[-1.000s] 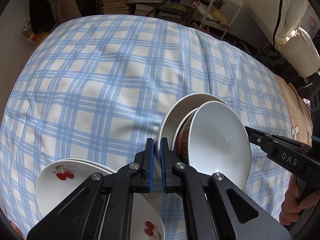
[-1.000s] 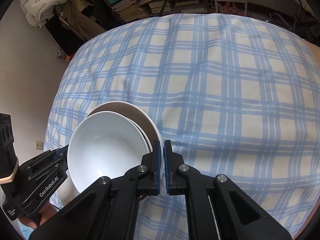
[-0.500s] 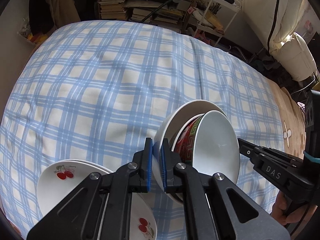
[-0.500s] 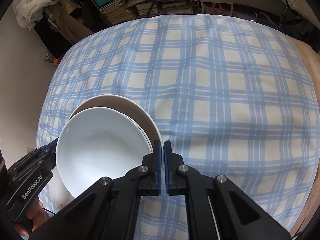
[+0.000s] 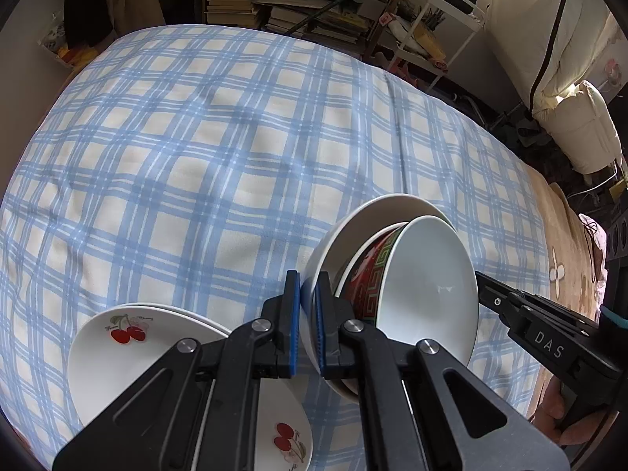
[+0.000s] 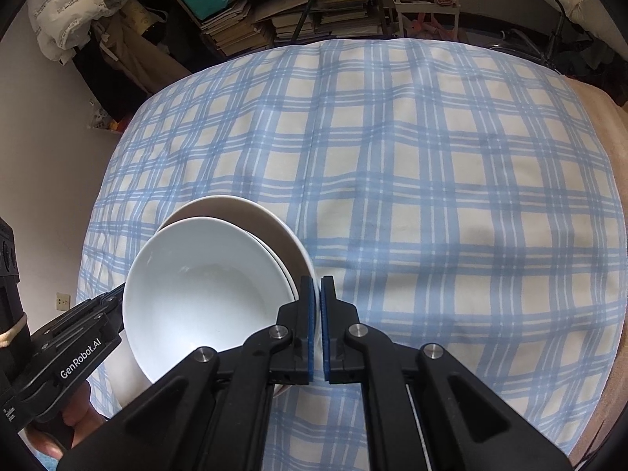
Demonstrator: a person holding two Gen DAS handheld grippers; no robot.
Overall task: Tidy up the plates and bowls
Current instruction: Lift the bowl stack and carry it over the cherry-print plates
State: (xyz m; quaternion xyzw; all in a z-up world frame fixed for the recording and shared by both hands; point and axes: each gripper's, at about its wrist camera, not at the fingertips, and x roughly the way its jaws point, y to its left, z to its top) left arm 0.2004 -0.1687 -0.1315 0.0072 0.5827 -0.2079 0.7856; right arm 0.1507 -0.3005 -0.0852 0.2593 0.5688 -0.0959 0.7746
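A nested stack of bowls (image 5: pixel 396 286) is held clear of the blue plaid bedcover (image 5: pixel 219 149), gripped from both sides at once. The left tongs (image 5: pixel 308 325) are clenched on the rim of the outer white bowl (image 5: pixel 353 227), the rim being seen between the blue pads; the right tongs (image 6: pixel 317 325) are clenched on the opposite rim of the same bowl, though the exact contact there is partly hidden by the fingers. Inside the outer bowl a red-and-green patterned bowl (image 5: pixel 371 286) is nested, and inside that a plain white bowl (image 5: pixel 428 286). The stack is tilted, its open mouths facing up and toward the right-hand side in the left wrist view; being round, it has no real long axis, but its stacking axis leans rather than standing upright. A pair of cherry-printed plates (image 5: pixel 129 353) lies on the bedcover just beside and below the left tongs. The step in hand is judged to be the carrying of the bowl stack to its resting place. The next move is judged to call for the stack to be levelled, lowered onto the bedcover, probably near the plates, and both grips released only once it is settled.
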